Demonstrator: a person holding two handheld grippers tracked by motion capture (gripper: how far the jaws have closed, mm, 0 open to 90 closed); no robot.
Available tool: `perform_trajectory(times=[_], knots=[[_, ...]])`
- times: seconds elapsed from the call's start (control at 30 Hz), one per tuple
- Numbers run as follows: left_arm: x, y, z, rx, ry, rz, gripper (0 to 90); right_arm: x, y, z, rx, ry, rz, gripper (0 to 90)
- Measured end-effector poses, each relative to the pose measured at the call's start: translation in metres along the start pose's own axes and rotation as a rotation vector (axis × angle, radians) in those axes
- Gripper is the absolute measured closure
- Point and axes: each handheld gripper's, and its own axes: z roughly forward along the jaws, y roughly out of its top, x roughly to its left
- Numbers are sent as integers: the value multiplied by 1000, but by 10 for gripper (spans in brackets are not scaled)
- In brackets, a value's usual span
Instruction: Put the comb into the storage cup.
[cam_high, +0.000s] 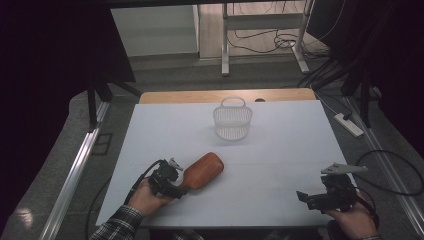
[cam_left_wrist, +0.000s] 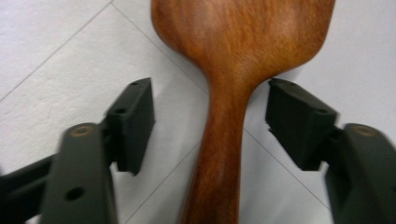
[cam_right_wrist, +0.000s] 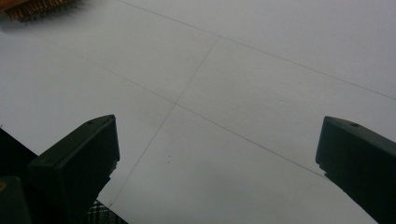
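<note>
A brown wooden brush (cam_high: 202, 171) lies on the white table (cam_high: 280, 140), left of centre near the front, with its handle pointing at my left hand. My left gripper (cam_high: 182, 182) reaches around that handle. In the left gripper view the handle (cam_left_wrist: 224, 116) runs up between the two black pads (cam_left_wrist: 135, 116), with a gap of table showing on each side, so the pads do not press on it. My right gripper (cam_high: 302, 196) rests at the front right, jaws wide apart over bare table (cam_right_wrist: 217, 126). The brush's bristles (cam_right_wrist: 32, 9) show in the top left corner of the right gripper view.
A small white wire basket (cam_high: 232, 121) with a handle stands upright at the back centre of the table. A wooden board edge (cam_high: 200, 96) runs behind it. A power strip (cam_high: 349, 125) and cables lie on the floor to the right.
</note>
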Motion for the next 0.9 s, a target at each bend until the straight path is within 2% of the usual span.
perform_trajectory(times=[0.13, 0.3, 0.37, 0.47, 0.9], knots=[[-1, 0, 2, 14, -5, 16, 469, 0, 0, 0, 2, 0, -2, 0], [-4, 2, 4, 28, 11, 46, 550, 0, 0, 0, 4, 0, -1, 0], [-5, 2, 5, 31, 23, 58, 616, 0, 0, 0, 5, 0, -2, 0], [-6, 2, 5, 32, 15, 91, 699, 0, 0, 1, 5, -1, -1, 0], [-6, 5, -1, 21, 2, 81, 722, 0, 0, 0, 3, 1, -2, 0]])
